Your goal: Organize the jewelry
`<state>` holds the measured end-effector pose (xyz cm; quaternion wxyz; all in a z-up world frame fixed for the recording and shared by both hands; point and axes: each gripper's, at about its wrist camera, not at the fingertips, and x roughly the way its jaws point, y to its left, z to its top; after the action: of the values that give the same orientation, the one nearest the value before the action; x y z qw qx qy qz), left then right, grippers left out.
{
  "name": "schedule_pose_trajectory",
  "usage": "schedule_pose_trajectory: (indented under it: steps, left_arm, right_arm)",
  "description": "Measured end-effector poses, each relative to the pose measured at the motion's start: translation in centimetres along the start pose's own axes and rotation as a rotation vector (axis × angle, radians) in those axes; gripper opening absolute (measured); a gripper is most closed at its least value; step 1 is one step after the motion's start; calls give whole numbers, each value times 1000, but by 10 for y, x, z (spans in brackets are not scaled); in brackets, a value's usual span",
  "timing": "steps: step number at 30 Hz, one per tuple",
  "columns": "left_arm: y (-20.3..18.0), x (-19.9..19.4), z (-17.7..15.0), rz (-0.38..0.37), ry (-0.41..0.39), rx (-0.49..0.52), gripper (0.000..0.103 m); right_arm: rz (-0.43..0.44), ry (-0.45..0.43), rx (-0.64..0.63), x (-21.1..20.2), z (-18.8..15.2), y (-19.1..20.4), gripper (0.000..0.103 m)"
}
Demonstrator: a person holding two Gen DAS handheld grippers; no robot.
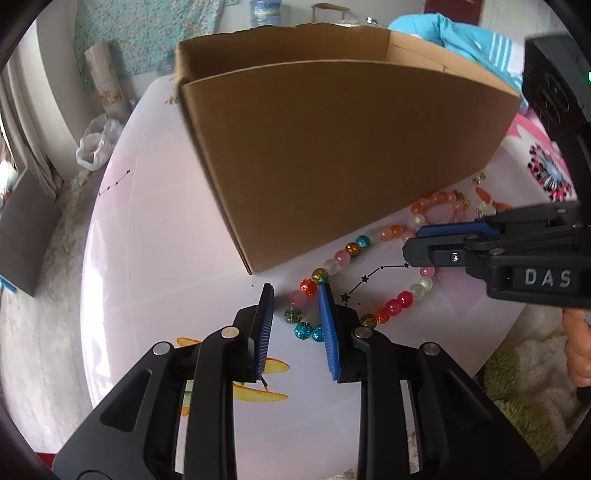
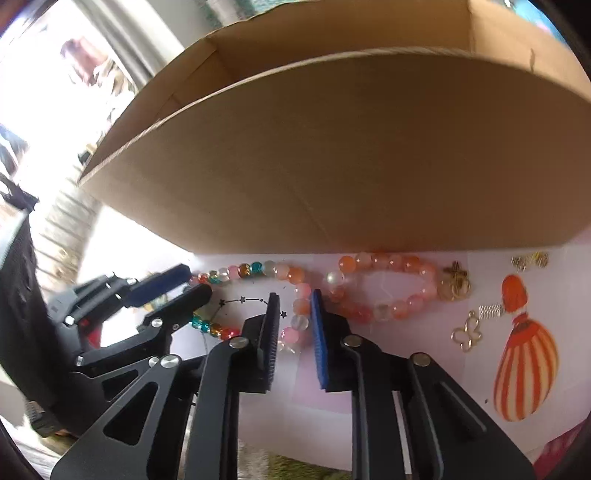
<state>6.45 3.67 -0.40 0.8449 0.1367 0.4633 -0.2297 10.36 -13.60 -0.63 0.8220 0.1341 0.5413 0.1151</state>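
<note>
Straddling the bead necklace [image 1: 334, 264], both hand-held grippers, left [image 1: 295, 295] and right [image 2: 295, 299], part-open, gripping nothing

— What's off your bench [image 1: 155, 236] at nine o'clock?
— A crumpled plastic bag [image 1: 96, 144] on the floor, a patterned roll [image 1: 105, 79] upright behind it.
— And at twelve?
— A blue water jug [image 1: 265, 12].

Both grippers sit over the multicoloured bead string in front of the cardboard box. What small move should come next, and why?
Probably finish closing both, then lift together. The left gripper and right gripper each straddle a stretch of the bead string lying on the table, and a gap shows beside the beads at each, so neither looks clamped yet. The cardboard box stands open just behind.
</note>
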Motion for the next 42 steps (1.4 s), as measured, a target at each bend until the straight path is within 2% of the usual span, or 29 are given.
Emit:
schedule_pose_trajectory:
  steps: [4,9,12,22,23,29,42]
  left_arm:
    - [0,-1,1,-2,15,-5,24]
    - [-9,-3,5,-4,22,12,23]
    - [-9,-4,6,-8,22,6,16]
    - [-11,-6,6,8,10,-24,15]
    - [-10,-6,6,11,5,-30,9]
    - [-8,-16,0,-11,-23,-52,9]
    - [-25,-53,-7,0,-102,-38,9]
  right_arm:
    - [-52,-7,-73,1,-1,16,11]
    - [-47,-2,-99,3,-3,27,10]
    - [-49,-2,-102,0,0,22,10]
    - [-84,-21,-146,6,-1,32,11]
    - [-80,-27,-144,6,-1,32,11]
    - [-26,-34,-86,3,1,25,10]
    - [-2,-106,-79,-24,-7,12,10]
